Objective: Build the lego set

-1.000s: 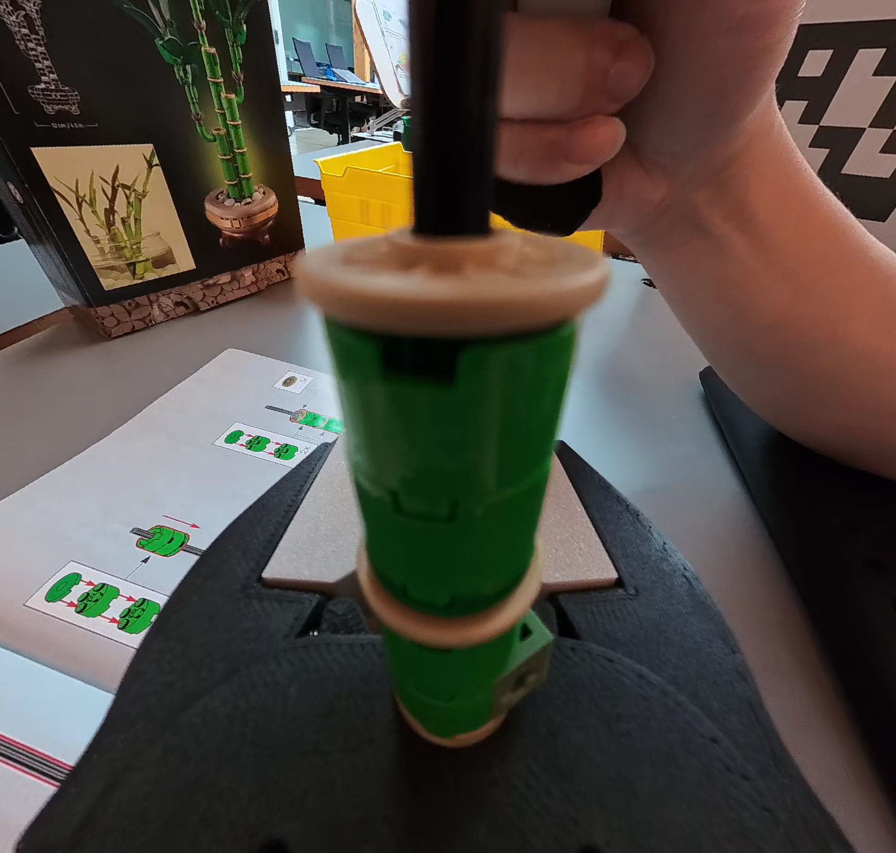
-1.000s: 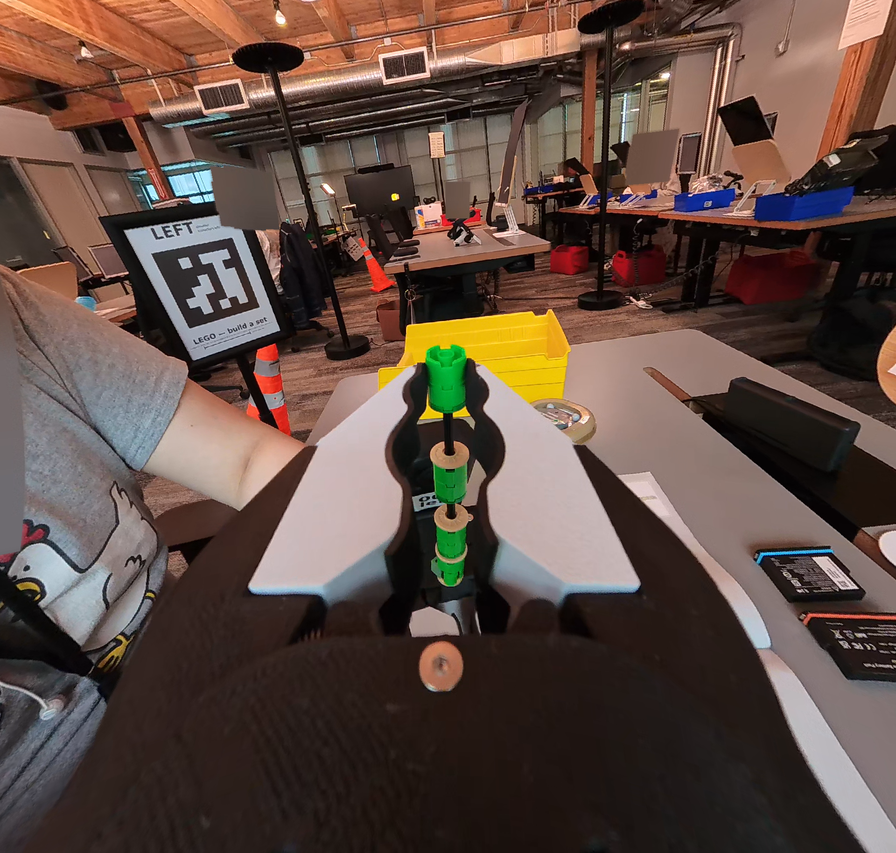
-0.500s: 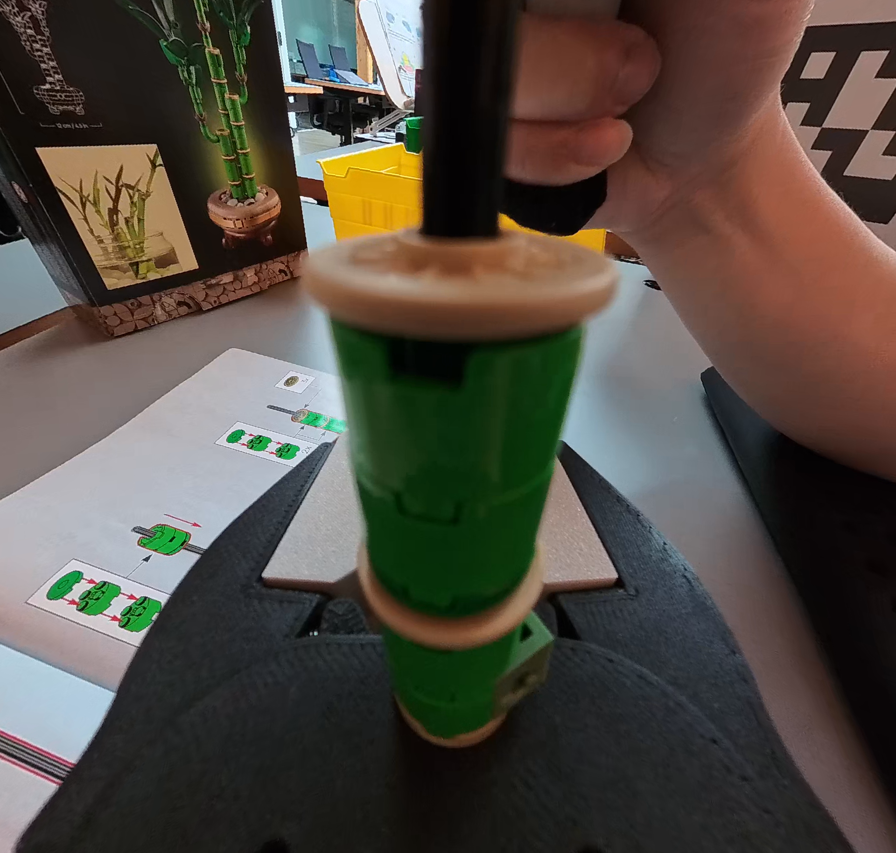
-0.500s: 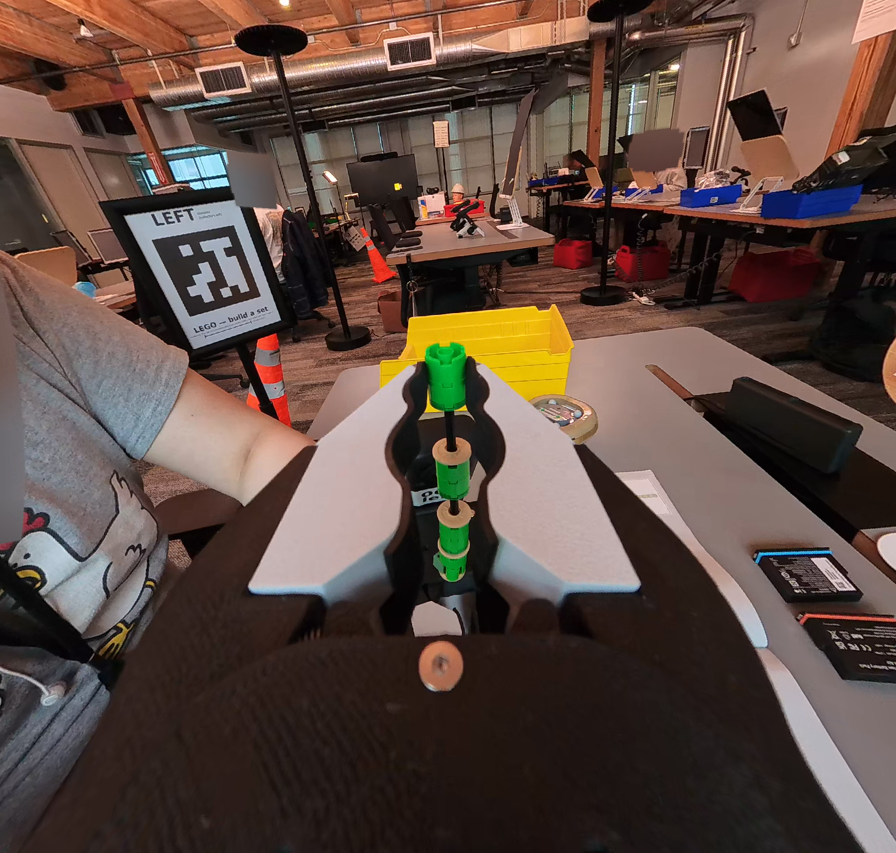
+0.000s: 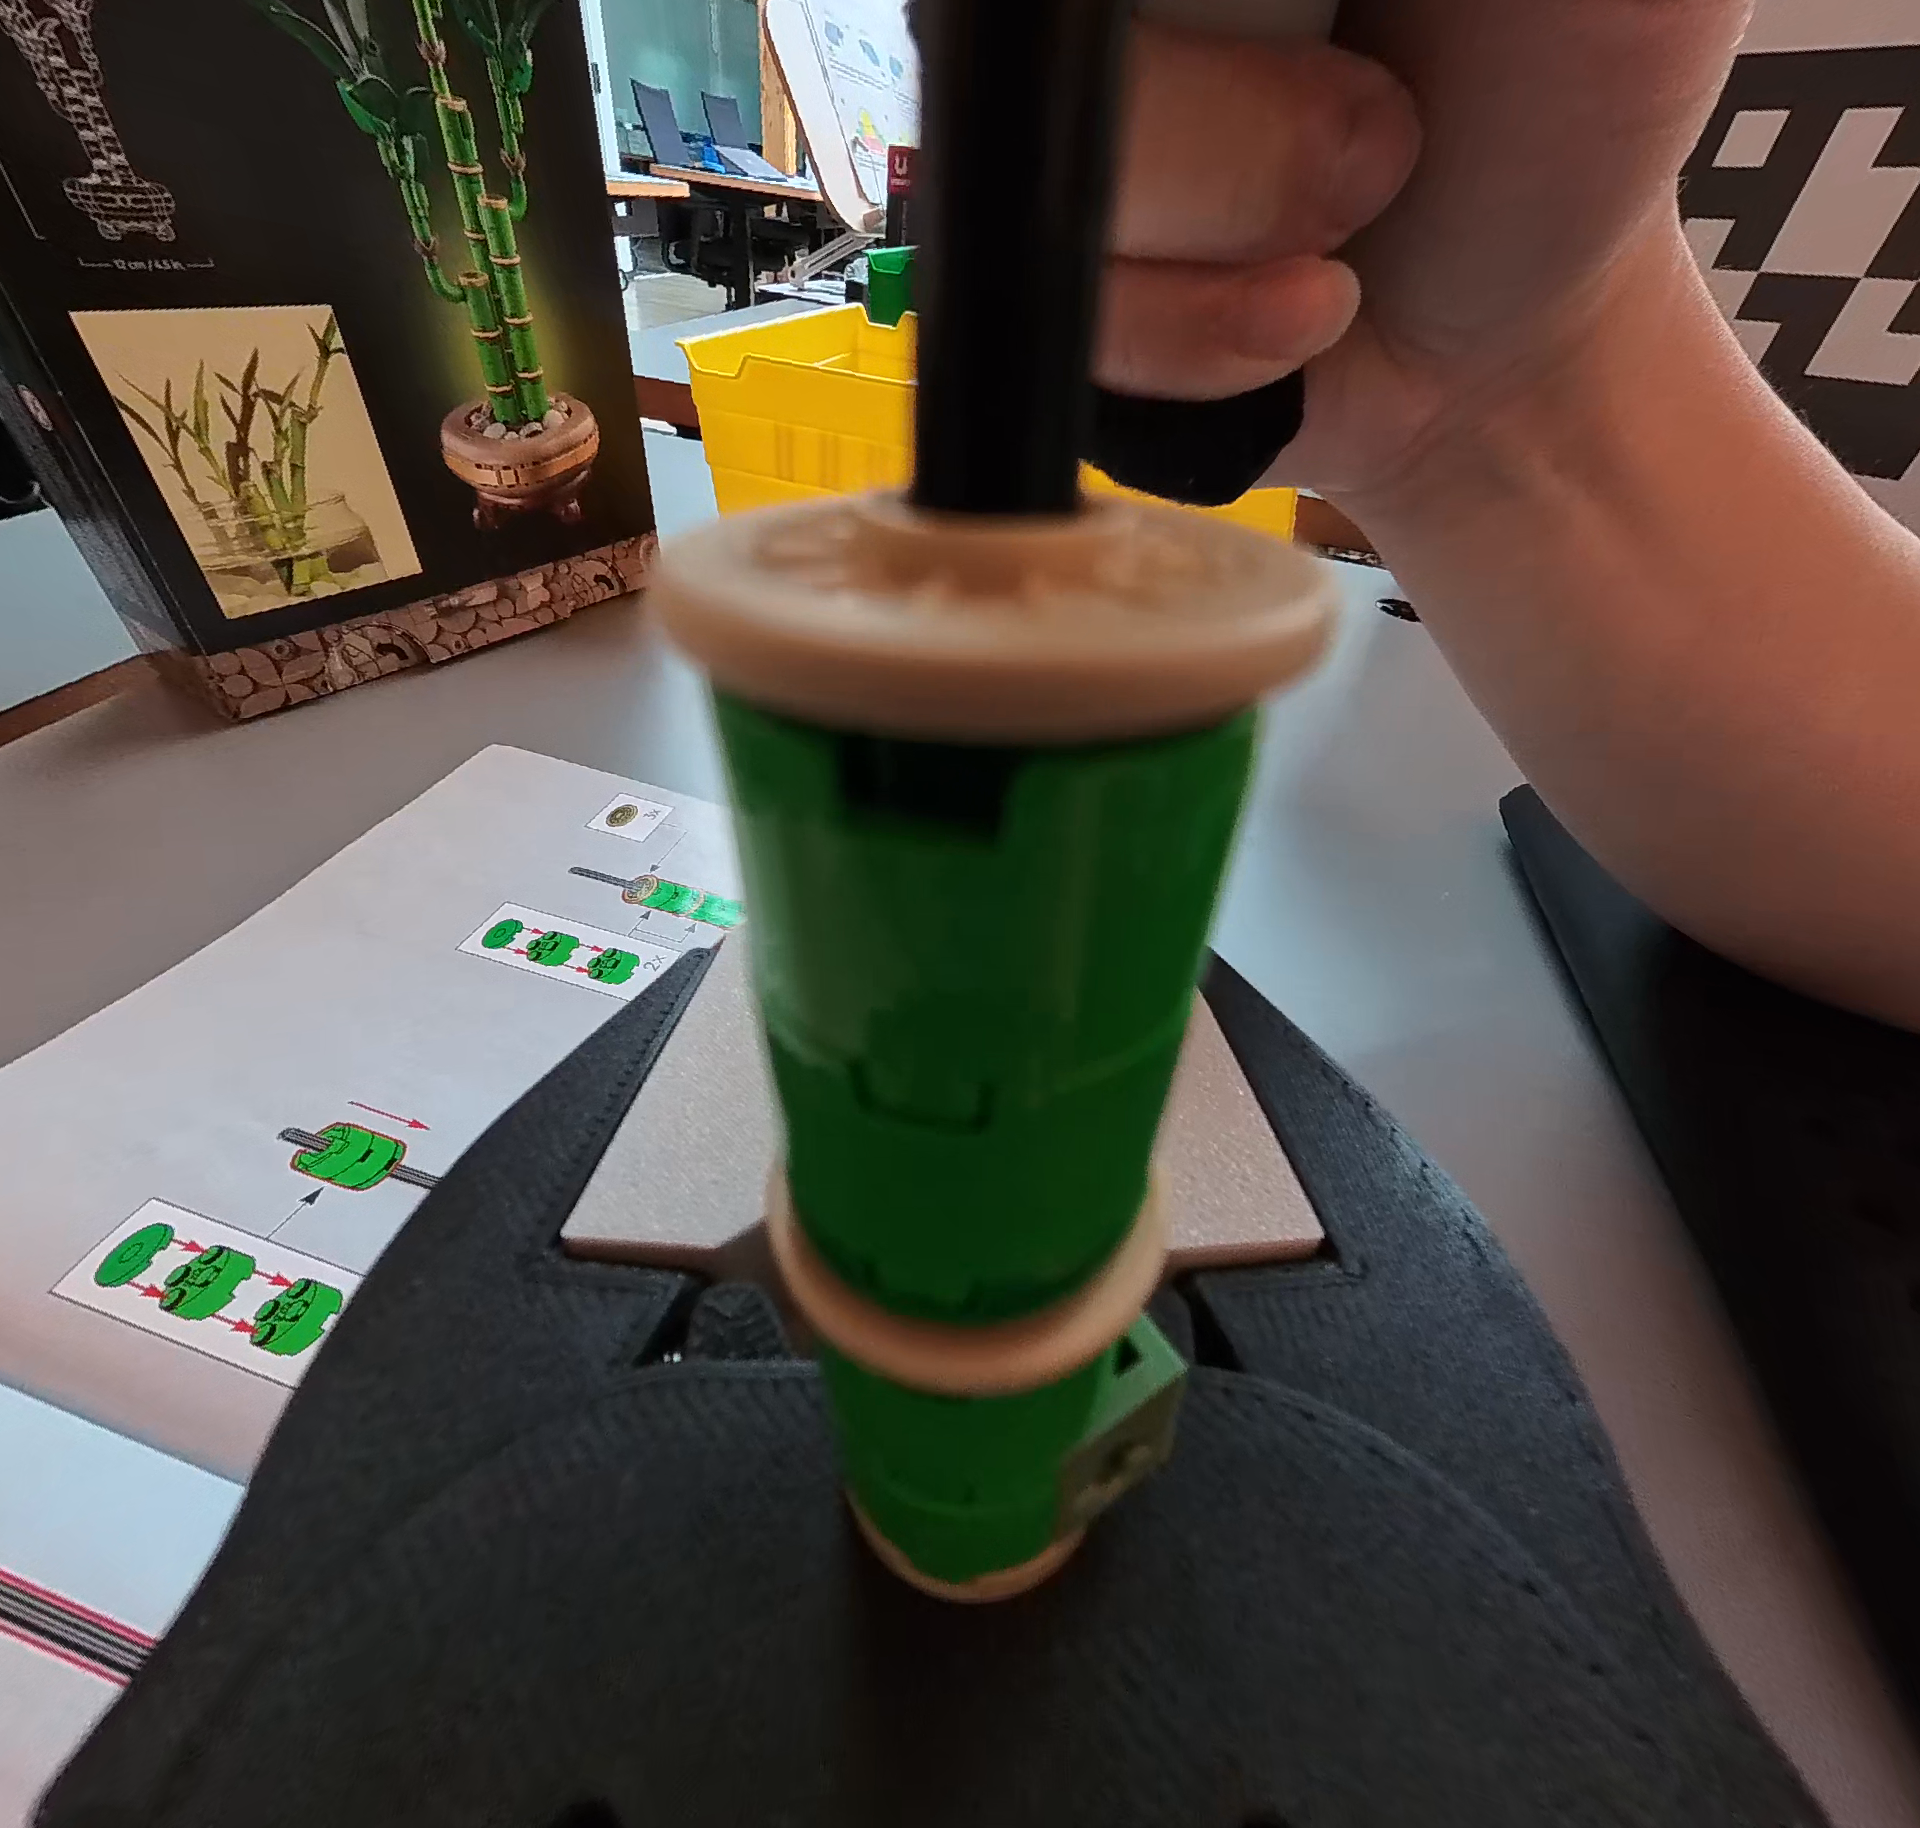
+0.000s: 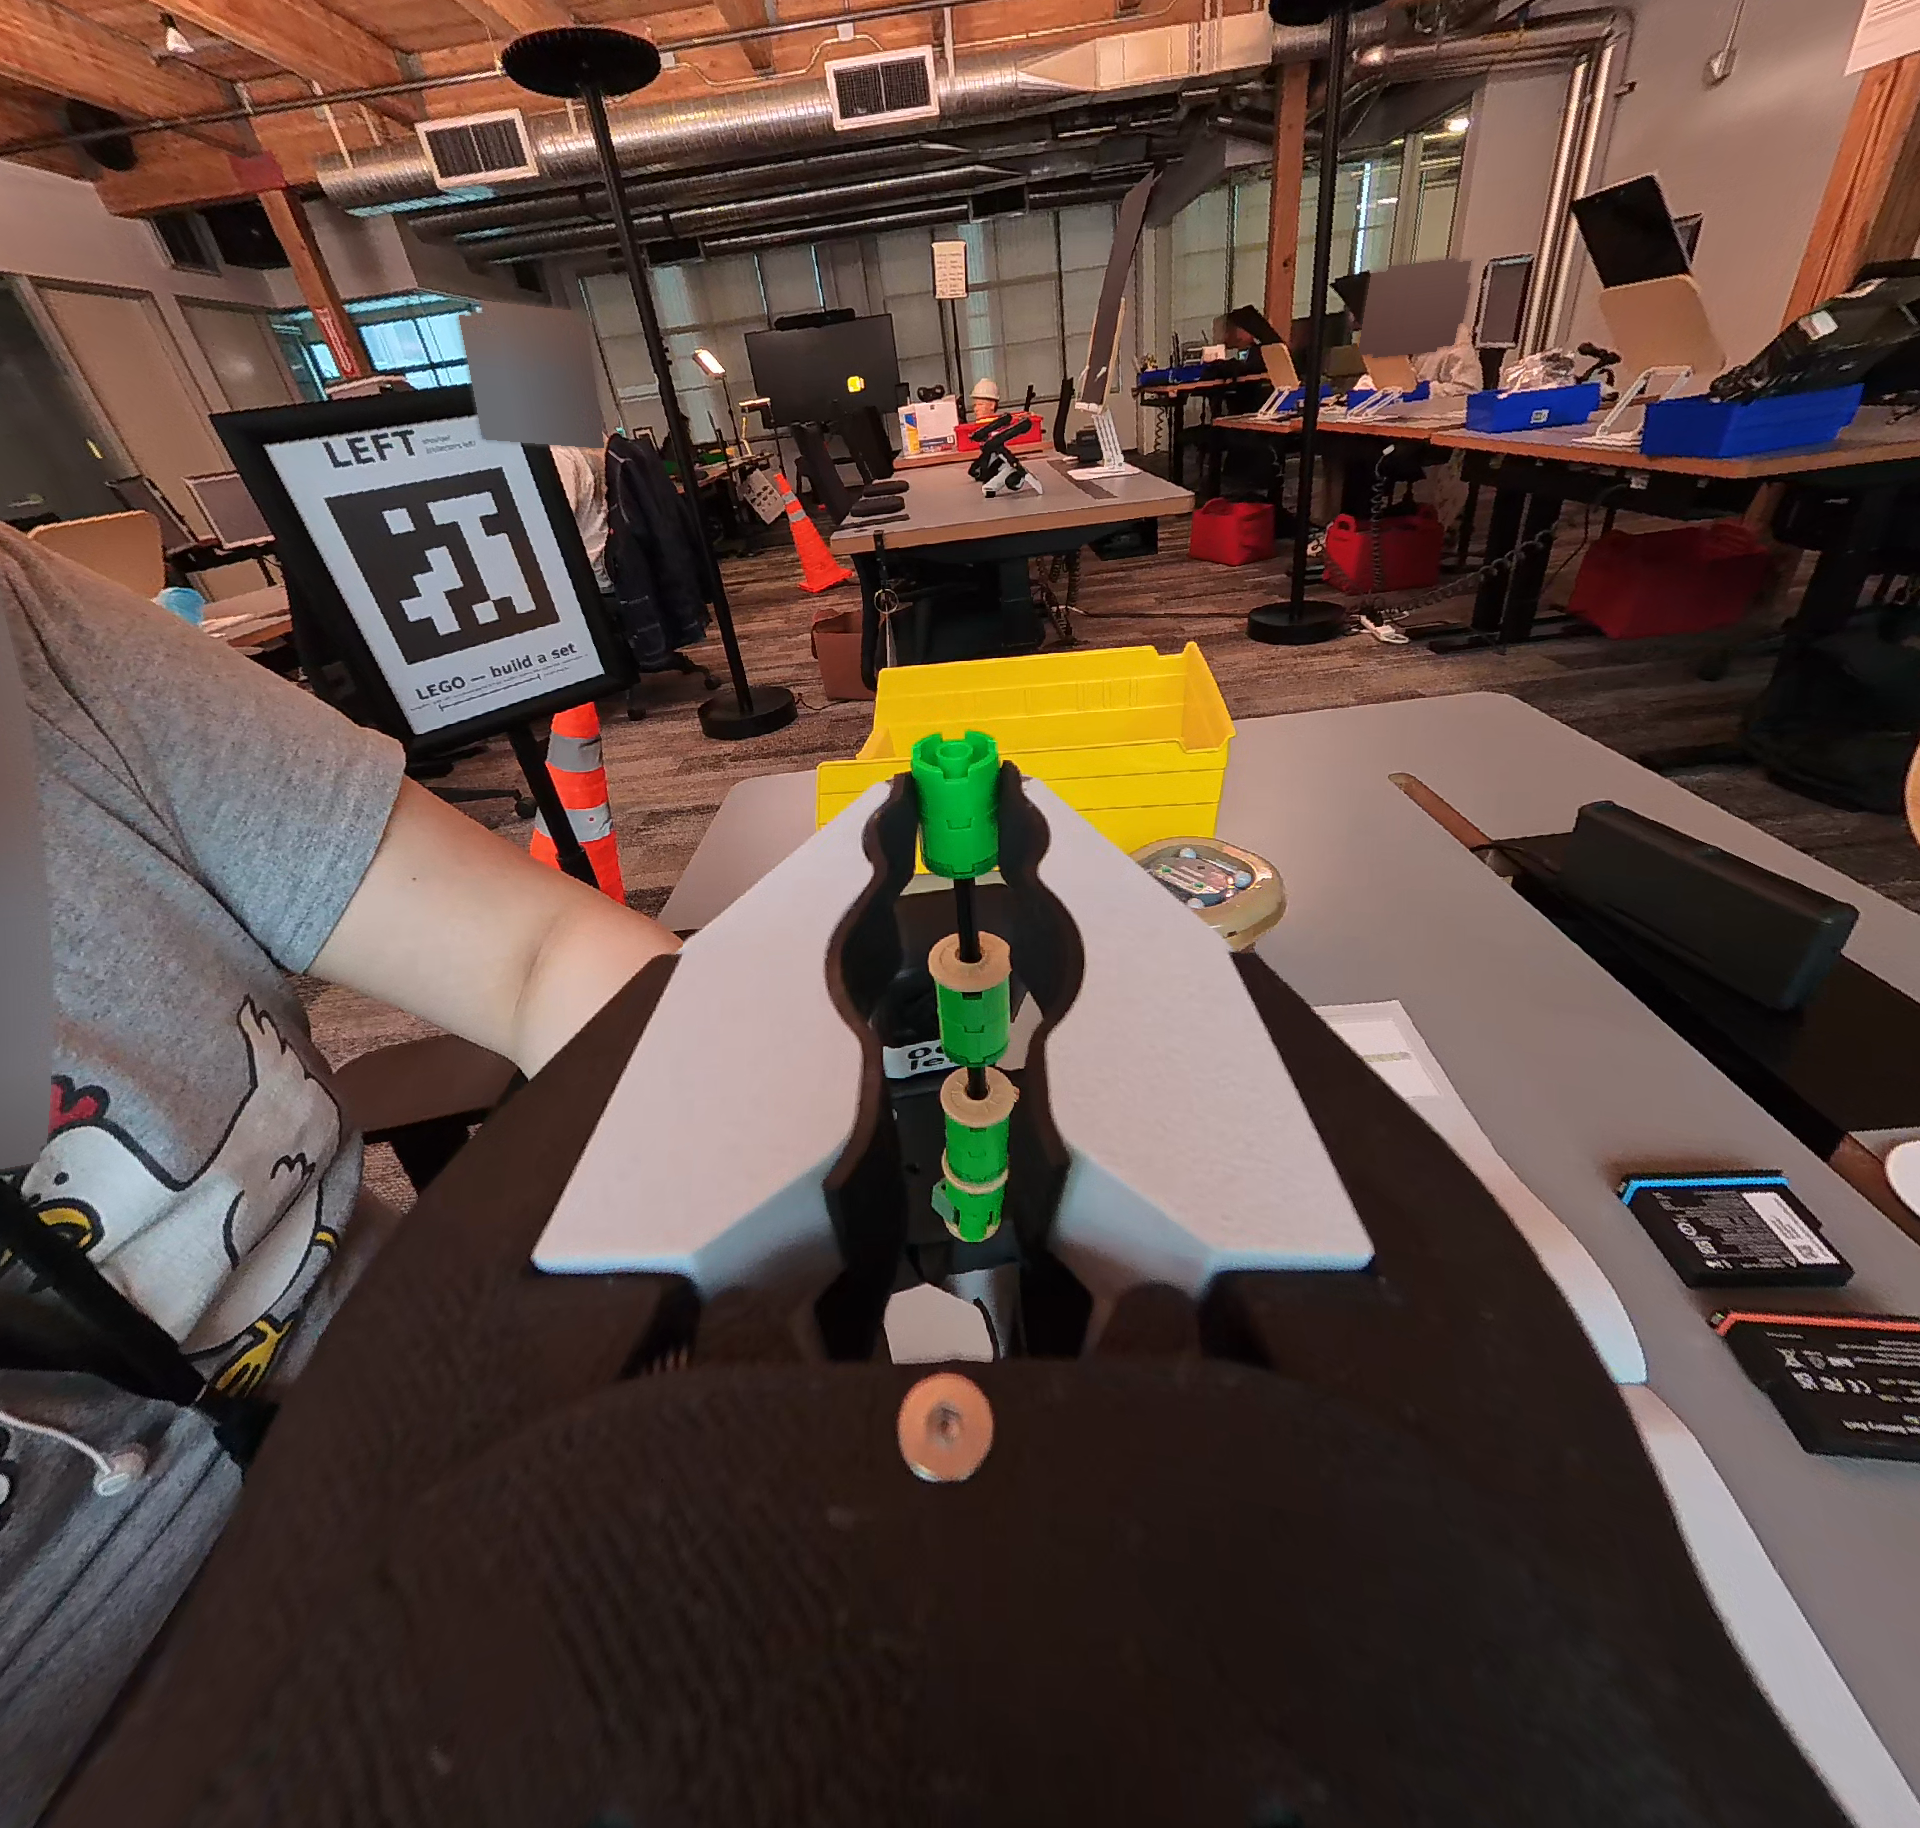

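A bamboo stalk (image 5: 977, 999) of green round bricks and tan discs is threaded on a black axle (image 5: 997, 220). My left gripper (image 5: 961, 968) is shut on the stalk's lower end, and the stalk stands up close in front of the left wrist camera. In the right wrist view the stalk (image 6: 971, 1030) runs down between my fingers to the left gripper (image 6: 920, 1061) below. My right gripper (image 6: 956, 812) is shut on a green round brick stack (image 6: 956, 802) at the axle's top, apart from the tan disc (image 6: 968, 963) beneath. A hand (image 5: 1455, 220) holds the right gripper's handle.
The open instruction booklet (image 5: 312, 1051) lies on the grey table (image 5: 1351, 791) at left, with the set's box (image 5: 312, 272) behind it. A yellow bin (image 6: 1049, 739) stands at the far edge. A round tin (image 6: 1205, 885), a black case (image 6: 1704, 905) and small black packs (image 6: 1735, 1228) lie at right.
Hardly anything: the stalk and both grippers have drifted slightly in view. Both holds are the same.
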Action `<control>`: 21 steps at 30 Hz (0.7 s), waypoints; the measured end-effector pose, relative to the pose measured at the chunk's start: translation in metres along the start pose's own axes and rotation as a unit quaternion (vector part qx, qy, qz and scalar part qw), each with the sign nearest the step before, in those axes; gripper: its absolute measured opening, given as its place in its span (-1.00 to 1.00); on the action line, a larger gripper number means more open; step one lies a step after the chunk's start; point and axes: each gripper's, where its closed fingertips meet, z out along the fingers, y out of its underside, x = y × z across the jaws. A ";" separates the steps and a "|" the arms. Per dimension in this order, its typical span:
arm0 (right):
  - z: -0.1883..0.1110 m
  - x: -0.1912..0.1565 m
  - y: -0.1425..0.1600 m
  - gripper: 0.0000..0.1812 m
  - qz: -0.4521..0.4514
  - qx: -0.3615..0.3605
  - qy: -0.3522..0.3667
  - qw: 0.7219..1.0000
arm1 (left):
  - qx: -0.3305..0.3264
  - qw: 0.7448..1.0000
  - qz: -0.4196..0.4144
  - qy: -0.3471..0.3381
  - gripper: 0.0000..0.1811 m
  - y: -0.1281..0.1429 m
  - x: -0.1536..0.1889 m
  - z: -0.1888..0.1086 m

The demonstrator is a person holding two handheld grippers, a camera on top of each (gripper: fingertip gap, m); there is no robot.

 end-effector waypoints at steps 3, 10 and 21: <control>-0.001 0.000 0.001 -0.82 -0.002 -0.002 0.001 1.000 | 0.000 1.000 0.000 0.000 -1.00 0.000 0.000 0.000; 0.000 0.002 0.001 -0.83 -0.003 -0.001 0.004 1.000 | 0.001 1.000 -0.002 0.000 -1.00 0.000 0.000 0.000; -0.004 0.006 0.000 -0.82 0.001 -0.002 0.015 1.000 | -0.003 1.000 0.007 0.000 -1.00 0.000 0.001 0.000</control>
